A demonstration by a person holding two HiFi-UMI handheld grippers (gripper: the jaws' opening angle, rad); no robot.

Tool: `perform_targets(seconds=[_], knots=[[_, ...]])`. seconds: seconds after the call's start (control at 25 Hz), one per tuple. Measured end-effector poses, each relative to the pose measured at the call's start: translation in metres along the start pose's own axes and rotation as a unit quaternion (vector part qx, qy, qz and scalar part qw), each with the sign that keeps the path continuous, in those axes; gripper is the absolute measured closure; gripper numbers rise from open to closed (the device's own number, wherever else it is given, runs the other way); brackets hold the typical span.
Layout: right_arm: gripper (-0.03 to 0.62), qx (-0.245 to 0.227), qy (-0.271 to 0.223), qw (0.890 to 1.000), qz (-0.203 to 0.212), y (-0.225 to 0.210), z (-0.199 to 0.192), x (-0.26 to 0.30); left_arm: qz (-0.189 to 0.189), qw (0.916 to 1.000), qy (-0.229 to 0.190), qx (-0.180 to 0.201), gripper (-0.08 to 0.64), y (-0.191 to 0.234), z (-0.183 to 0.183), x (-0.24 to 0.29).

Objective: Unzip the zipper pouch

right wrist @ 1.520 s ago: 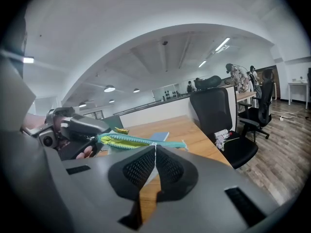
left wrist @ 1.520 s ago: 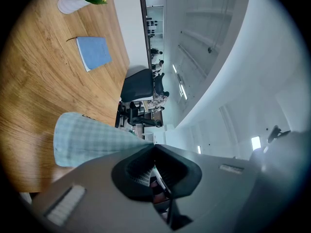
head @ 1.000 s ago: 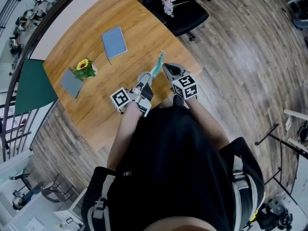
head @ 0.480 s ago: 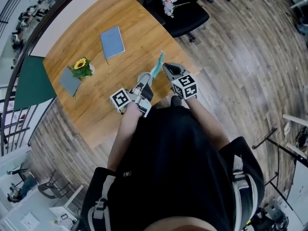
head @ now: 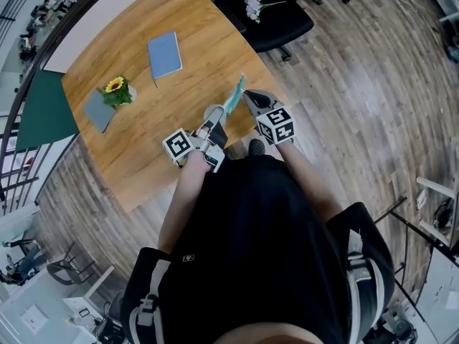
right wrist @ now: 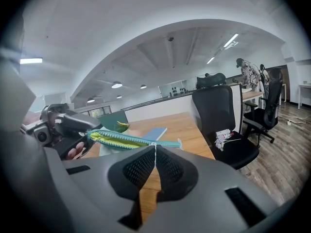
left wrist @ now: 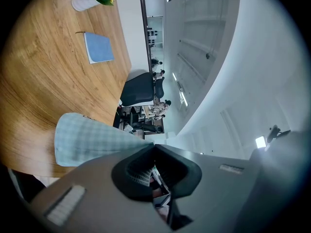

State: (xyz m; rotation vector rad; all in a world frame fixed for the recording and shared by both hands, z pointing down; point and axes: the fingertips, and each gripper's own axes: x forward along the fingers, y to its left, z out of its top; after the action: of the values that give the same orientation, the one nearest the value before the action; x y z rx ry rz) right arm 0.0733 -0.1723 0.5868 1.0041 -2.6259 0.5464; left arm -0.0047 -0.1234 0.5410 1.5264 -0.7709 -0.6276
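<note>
**Zipper pouch [head: 234, 100] held zipper-up, partly open**

We see a small, flat zipper pouch of pale-teal checked fabric, with a brighter teal zipper tape running along its upper edge. It is held in the air above the wooden table [head: 143, 135], close to the table's edge, with its length pointing away from the person. The left gripper [left wrist: 154, 147] is clamped on the near end of the pouch. The right gripper [right wrist: 154, 145] is pinched onto the zipper line partway along. Between those two holds the zipper gapes, showing a yellow-green lining. Past the right gripper's pinch the teeth are closed, out to a short tab at the far end. We cannot make out the slider itself.
</note>
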Motion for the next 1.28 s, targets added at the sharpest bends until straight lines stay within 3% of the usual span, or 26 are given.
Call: perform_targets(seconds=[1.28], knots=[[0.582, -0.01, 0.005, 1.0, -0.011, -0.016, 0.0, 0.006, -0.004, 1.0, -0.008, 0.005, 0.558, -0.003, -0.002, 0.001]])
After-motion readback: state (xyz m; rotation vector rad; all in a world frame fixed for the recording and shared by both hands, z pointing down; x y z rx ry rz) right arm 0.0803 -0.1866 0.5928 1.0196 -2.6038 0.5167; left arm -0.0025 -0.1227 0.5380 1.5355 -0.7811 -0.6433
